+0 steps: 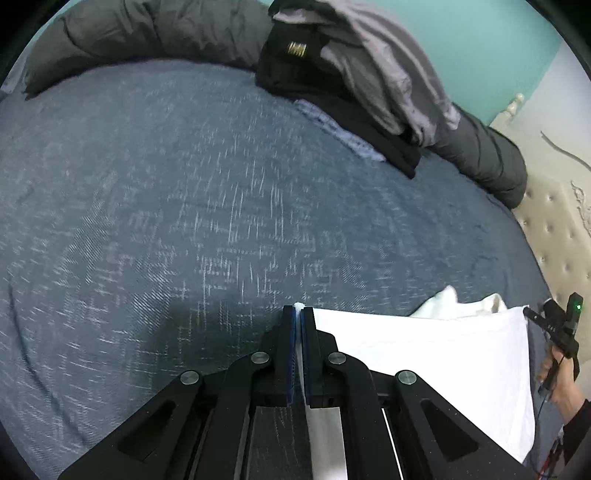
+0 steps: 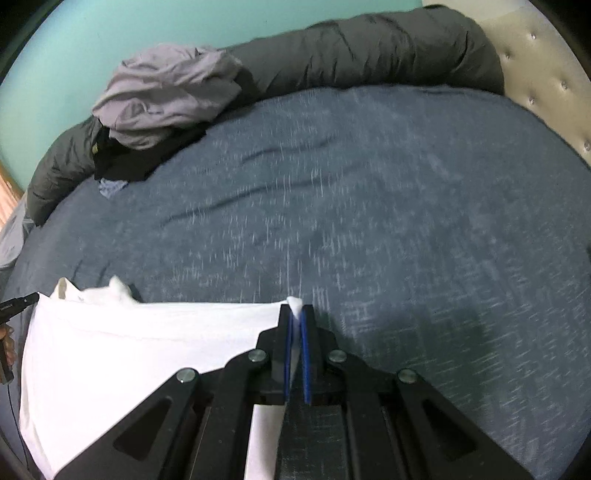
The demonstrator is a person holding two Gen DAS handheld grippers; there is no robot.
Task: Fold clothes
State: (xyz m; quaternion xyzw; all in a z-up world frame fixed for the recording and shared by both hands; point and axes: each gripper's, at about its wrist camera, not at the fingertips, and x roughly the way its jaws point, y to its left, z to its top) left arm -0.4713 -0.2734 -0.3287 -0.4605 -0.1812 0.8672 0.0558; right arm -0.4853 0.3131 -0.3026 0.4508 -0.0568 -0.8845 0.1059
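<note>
White cloth (image 1: 424,354) is hanging stretched between the two claws, just above the near part of the bed (image 1: 166,221). The left claw (image 1: 297,314) is pinching one top corner of it, its blue-lined fingers pressed together with a sliver of white fabric poking out at the tips. The right claw (image 2: 296,314) is gripping the opposite corner in the same manner, a small white tuft showing between its fingers. Between the two corners the top edge is running almost straight, and a bunched bit of the garment is sticking up behind it toward the right claw's side. The lower part of the cloth is dropping out of view under the claws.

In the left wrist view the person's right hand (image 1: 557,376) is showing at the edge, wrapped round the handle of the other tool, where a green light is glowing.

At the far edge of the blue-grey bedspread a pile of clothes (image 2: 159,110) is sitting: a grey garment on top, black ones beneath, a pale blue piece peeking out below. A rolled dark grey duvet (image 2: 369,51) is lying along the far edge against the teal wall (image 2: 92,33). A cream tufted headboard (image 2: 546,74) is standing on the right.
</note>
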